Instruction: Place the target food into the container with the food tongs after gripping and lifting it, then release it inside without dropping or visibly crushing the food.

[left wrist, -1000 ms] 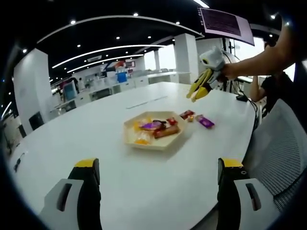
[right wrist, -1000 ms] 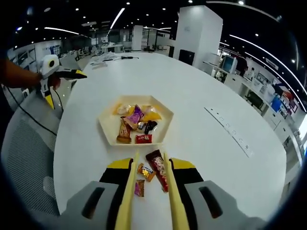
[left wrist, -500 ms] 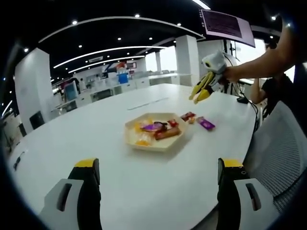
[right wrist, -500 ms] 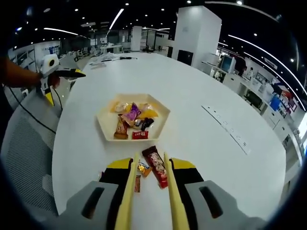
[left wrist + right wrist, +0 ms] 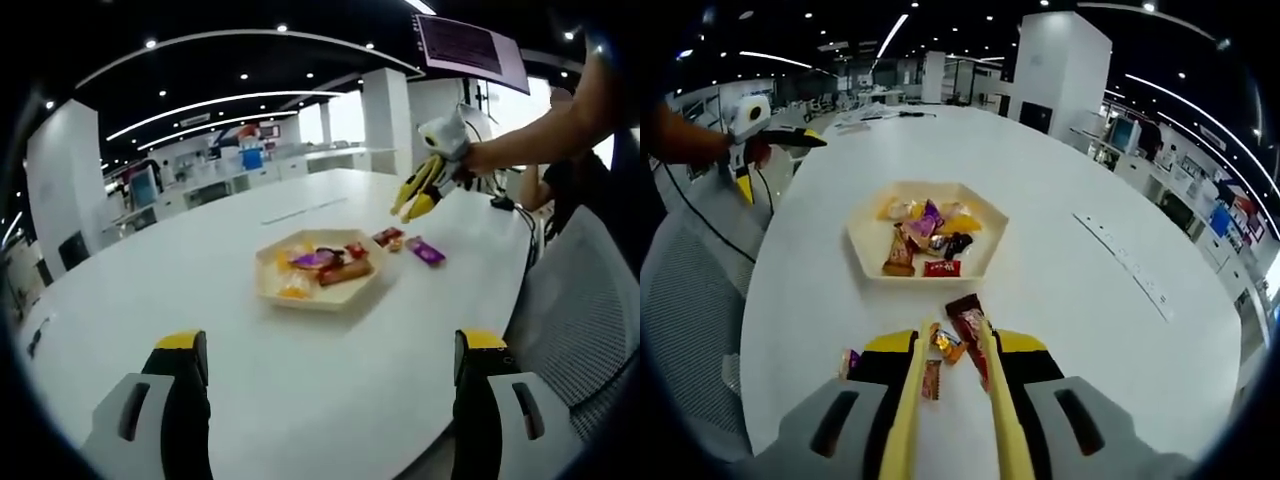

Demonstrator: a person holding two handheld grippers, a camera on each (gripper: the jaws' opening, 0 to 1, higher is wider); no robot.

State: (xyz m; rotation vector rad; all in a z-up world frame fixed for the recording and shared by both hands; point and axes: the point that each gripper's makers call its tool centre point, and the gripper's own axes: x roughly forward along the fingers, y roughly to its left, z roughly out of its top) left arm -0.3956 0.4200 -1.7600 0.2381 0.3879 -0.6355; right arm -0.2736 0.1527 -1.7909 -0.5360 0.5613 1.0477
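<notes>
1. Far left in the right gripper view, our left claw (image 5: 790,137) hangs over the rim of the surface (image 5: 1090,300), held by a hand (image 5: 715,152). In the left gripper view that same left claw (image 5: 330,350) has its two black, yellow-tipped jaws spread wide with nothing between them, so it's released, and there's a big bare stretch of white surface (image 5: 150,290) in front of it.

2. Left edge of the surface curves round close by, with a grey mesh chair (image 5: 685,300) just past it, so not much slack on that side.

3. Middle: the hexagonal tray (image 5: 862,240) sits well in from every edge, already holding a pile of wrapped snacks. In the left gripper view the tray (image 5: 268,290) has open surface all round it.

4. Just this side of the tray, loose on the surface: a long dark red snack bar (image 5: 966,322), a small orange candy (image 5: 944,342) beside it, a thin reddish wrapper (image 5: 931,378) and a purple candy (image 5: 850,358) further left.

5. The right claw (image 5: 952,330) has yellow tongs (image 5: 908,410) clamped in its jaws, tips apart over the orange candy and bar. We can't tell if they touch anything. In the left gripper view the right claw (image 5: 415,195) hovers above the loose snacks.

6. Right side: lots of free surface out to the far rim, with only a flush strip (image 5: 1120,262) set in it.
</notes>
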